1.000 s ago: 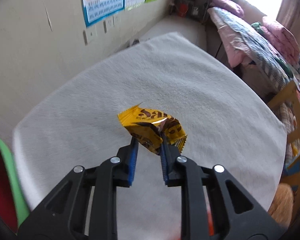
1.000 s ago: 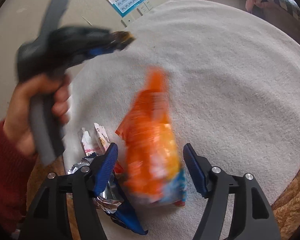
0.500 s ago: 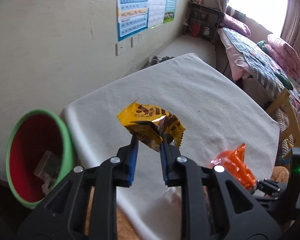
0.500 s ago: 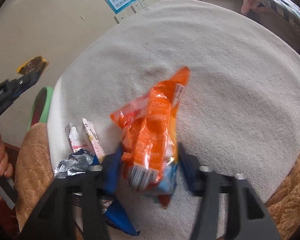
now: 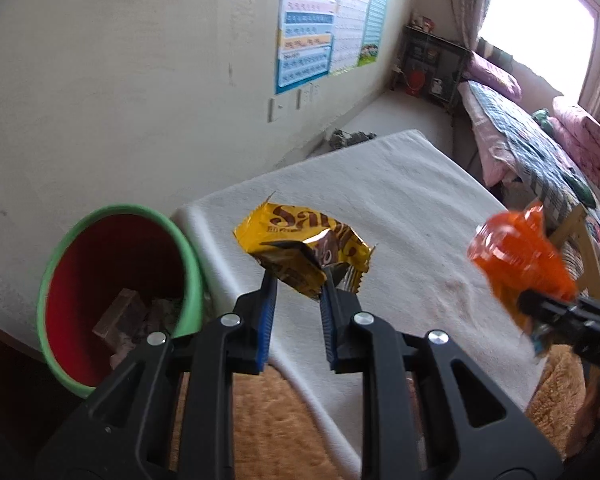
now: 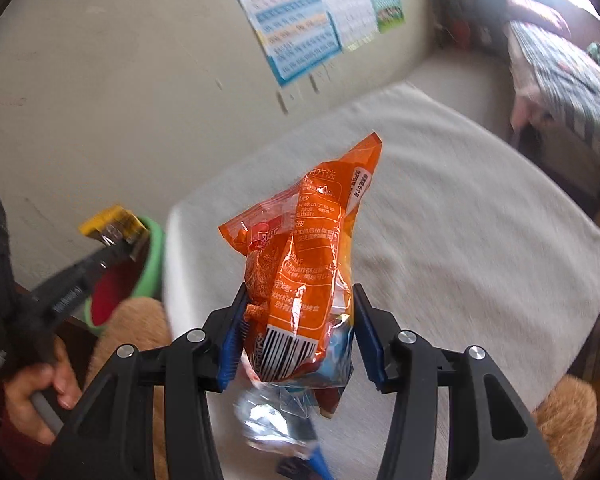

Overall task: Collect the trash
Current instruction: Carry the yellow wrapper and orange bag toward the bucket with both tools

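Centrally, the left gripper (image 5: 298, 280) clamps a yellow wrapper (image 5: 304, 246) right of the bin (image 5: 120, 292) at lower left, while the right gripper (image 6: 298, 336) clamps an orange bag (image 6: 304, 256) mid-frame above the table (image 6: 460, 220).

The white-covered bench (image 5: 400, 216) lies bare and open across its middle, while the green-rimmed bin (image 5: 188, 264) crowds its left corner by the wall (image 5: 120, 100).

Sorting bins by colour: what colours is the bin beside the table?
The bin is red inside with a green rim, clearest in the left wrist view.
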`<state>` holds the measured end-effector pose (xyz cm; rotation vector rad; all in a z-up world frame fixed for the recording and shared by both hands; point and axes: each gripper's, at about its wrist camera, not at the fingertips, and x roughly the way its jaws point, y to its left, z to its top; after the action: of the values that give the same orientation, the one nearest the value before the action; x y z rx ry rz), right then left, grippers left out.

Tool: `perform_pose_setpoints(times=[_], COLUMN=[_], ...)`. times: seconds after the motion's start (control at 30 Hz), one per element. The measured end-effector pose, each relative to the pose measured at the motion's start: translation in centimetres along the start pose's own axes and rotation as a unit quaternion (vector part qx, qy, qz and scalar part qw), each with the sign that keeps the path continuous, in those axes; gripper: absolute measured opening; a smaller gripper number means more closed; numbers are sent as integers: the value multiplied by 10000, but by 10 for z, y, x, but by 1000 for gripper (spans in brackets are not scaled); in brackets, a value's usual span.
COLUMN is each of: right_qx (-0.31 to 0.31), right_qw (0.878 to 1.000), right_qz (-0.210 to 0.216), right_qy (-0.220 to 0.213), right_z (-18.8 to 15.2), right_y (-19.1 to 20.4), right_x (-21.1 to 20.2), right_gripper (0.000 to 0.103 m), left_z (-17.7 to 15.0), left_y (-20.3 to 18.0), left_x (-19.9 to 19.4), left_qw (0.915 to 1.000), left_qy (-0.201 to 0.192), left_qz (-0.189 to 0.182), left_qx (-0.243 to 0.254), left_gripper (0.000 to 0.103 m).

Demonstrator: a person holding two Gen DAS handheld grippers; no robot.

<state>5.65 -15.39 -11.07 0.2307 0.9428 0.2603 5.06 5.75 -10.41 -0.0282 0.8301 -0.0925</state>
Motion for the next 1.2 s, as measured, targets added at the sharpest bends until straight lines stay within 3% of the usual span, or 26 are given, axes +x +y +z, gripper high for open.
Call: perform_pose_setpoints(times=[0.4, 0.97, 1.2], right_qx=[-543, -1215, -1293], right_qw=[9969, 9886, 9873], right_qz=[448, 881, 923], right_qy=[-349, -116, -43], right_z=[30, 33, 32], right_y=[62, 128, 137], right_x=[-4, 20, 28], right_gripper=[48, 48, 48], left_z=[3, 5, 3], left_y=[42, 90, 108], left_x=[-18, -22, -27], left_qw=[9985, 9948, 9927], left_qy=[-194, -226, -276], left_qz=[392, 741, 847], left_qx=[-343, -669, -814], left_gripper=[20, 20, 20])
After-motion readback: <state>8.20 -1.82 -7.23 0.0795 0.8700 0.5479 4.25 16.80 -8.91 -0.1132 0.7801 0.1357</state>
